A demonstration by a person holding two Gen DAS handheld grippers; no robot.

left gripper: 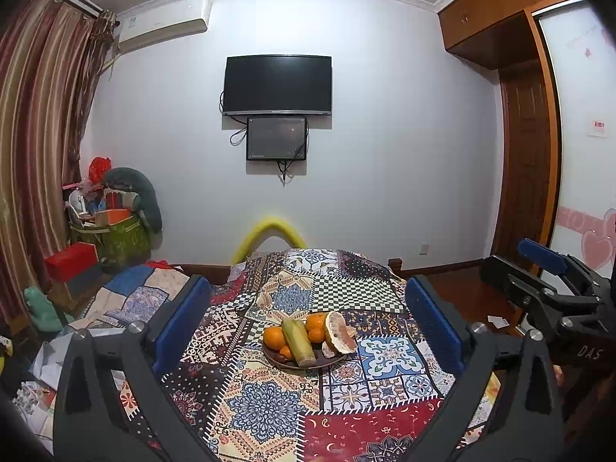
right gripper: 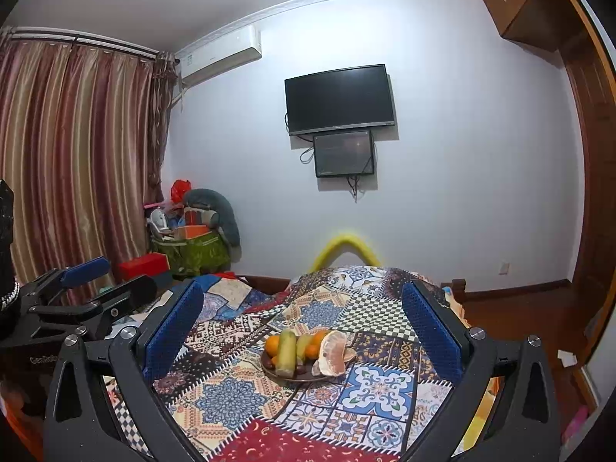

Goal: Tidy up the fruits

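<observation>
A dark plate (left gripper: 292, 364) sits mid-table on the patchwork cloth. It holds oranges (left gripper: 274, 338), an upright-leaning green-yellow stalk piece (left gripper: 298, 340) and a peeled pomelo (left gripper: 340, 333). My left gripper (left gripper: 307, 288) stands wide open on the near side of the plate, short of it, with nothing between its blue pads (left gripper: 181, 323). In the right wrist view the same plate (right gripper: 292, 378), an orange (right gripper: 272, 344) and the pomelo (right gripper: 333, 352) lie ahead of my right gripper (right gripper: 302, 292), which is also open and empty. The two grippers are side by side.
The patterned cloth (left gripper: 269, 404) covers the table. Behind it stands a yellow foam arch (left gripper: 269, 231) against the wall. A quilt-covered bed and a cluttered green bag (left gripper: 115, 238) are at left. A wooden wardrobe (left gripper: 527, 173) and bare floor are at right.
</observation>
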